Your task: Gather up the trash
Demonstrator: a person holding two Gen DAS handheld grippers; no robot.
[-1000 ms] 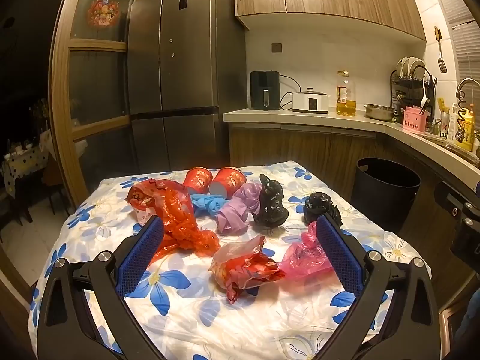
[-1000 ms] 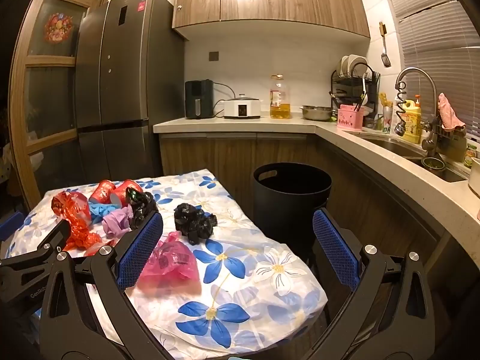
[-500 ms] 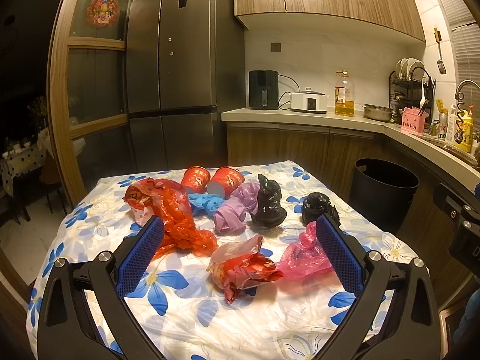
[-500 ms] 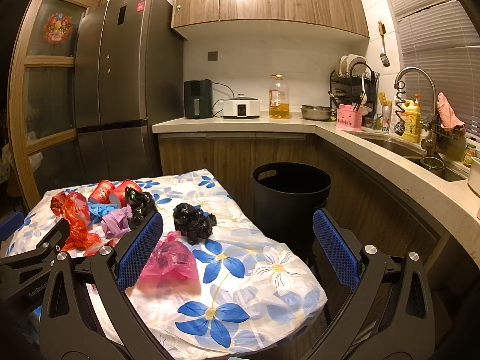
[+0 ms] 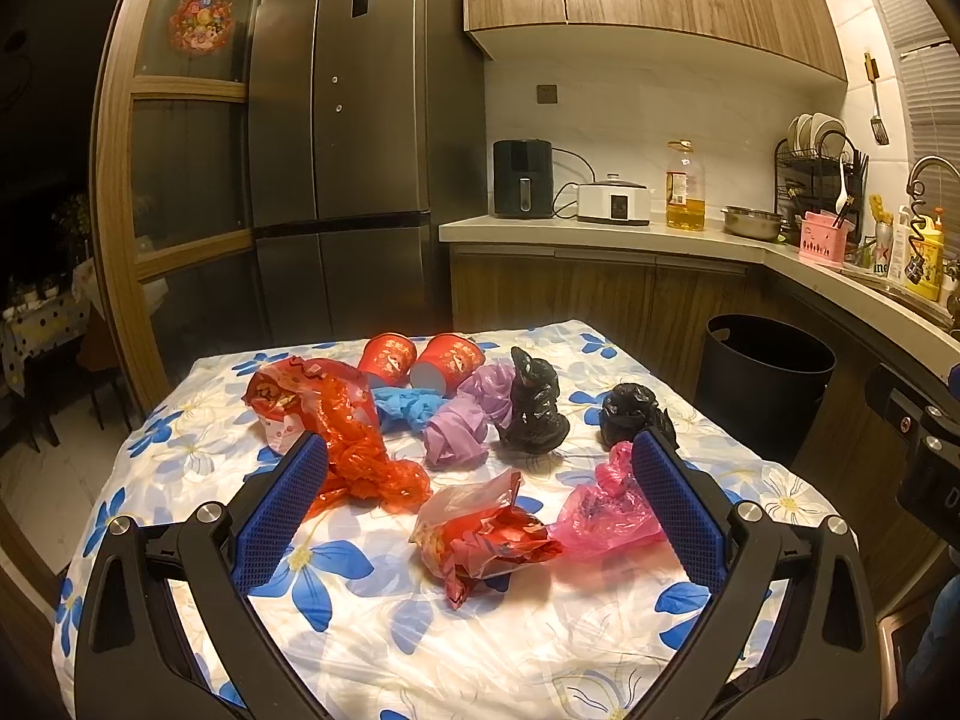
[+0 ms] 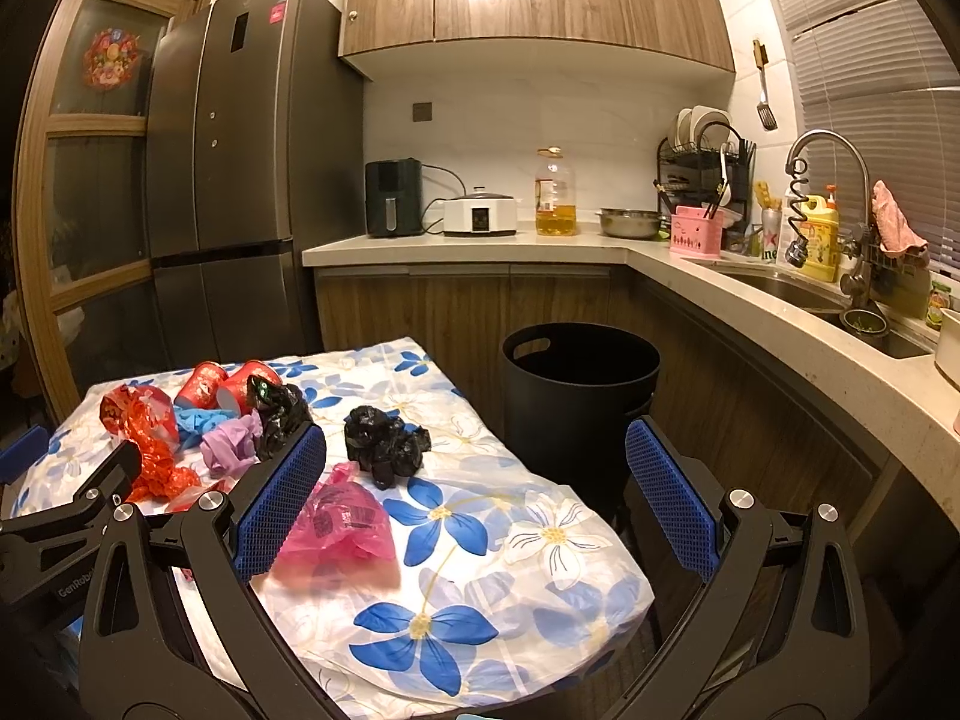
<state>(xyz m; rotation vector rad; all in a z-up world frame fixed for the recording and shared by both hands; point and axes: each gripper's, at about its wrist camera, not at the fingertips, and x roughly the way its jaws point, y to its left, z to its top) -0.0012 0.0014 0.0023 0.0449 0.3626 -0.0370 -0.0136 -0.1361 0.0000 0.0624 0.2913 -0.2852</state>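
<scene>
Crumpled trash lies on a table with a blue-flower cloth (image 5: 336,630): a red bag (image 5: 348,426), a clear bag with red wrapper (image 5: 480,534), a pink bag (image 5: 600,510) (image 6: 342,522), a purple bag (image 5: 462,426), a blue bag (image 5: 402,405), two black bags (image 5: 534,402) (image 6: 384,444) and two red cups (image 5: 420,357). A black bin (image 5: 762,378) (image 6: 579,390) stands on the floor right of the table. My left gripper (image 5: 477,510) is open above the near trash. My right gripper (image 6: 474,504) is open over the table's right edge.
A dark fridge (image 5: 360,150) stands behind the table. An L-shaped counter (image 6: 600,243) holds an air fryer, a cooker, an oil bottle, a bowl, a dish rack and a sink (image 6: 780,291). The left gripper's body (image 6: 54,528) shows at the right view's left edge.
Both views have shifted only slightly; the left gripper has drawn back a little. Both grippers stay open and the trash has not moved.
</scene>
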